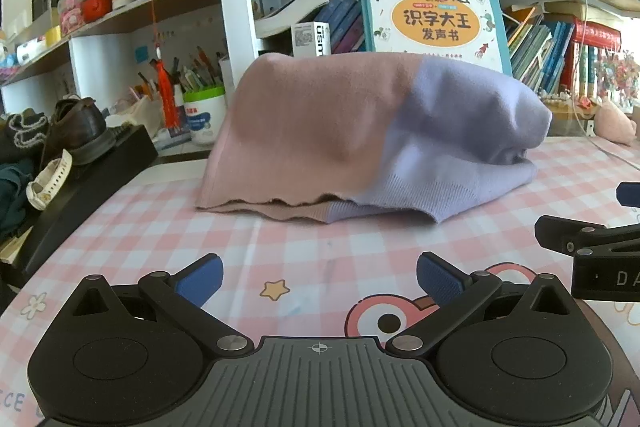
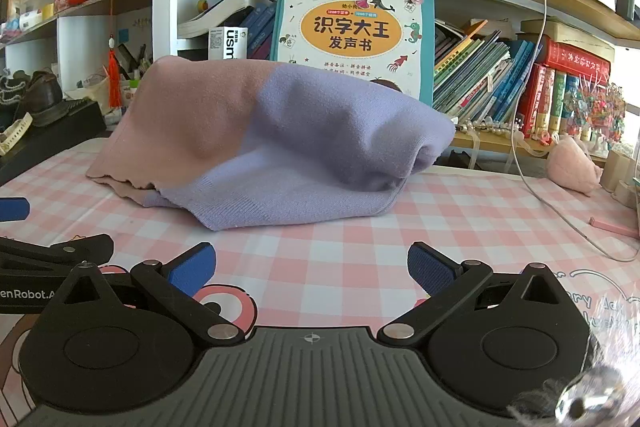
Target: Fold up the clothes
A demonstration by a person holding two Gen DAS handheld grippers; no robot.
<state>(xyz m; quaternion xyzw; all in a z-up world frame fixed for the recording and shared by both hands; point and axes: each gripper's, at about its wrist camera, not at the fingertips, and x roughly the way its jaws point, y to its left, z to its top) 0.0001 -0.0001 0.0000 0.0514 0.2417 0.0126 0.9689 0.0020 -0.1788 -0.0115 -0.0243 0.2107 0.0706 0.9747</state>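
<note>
A white tub (image 1: 205, 115) with a green rim stands far left by the shelves, holding pens and pencils (image 1: 196, 69). The shelves behind are packed with books (image 2: 500, 75), and a big picture book (image 1: 434, 19) leans upright among them. The sweater (image 1: 360, 135), pink on its left half and lilac on its right, lies folded in a mound on the pink checked tablecloth (image 1: 312, 247). It sits beyond both tongs, clear of them. The left gripper (image 1: 319, 277) and the right gripper (image 2: 311, 269) rest low over the cloth side by side, each with its blue pads spread wide and nothing between them.
</note>
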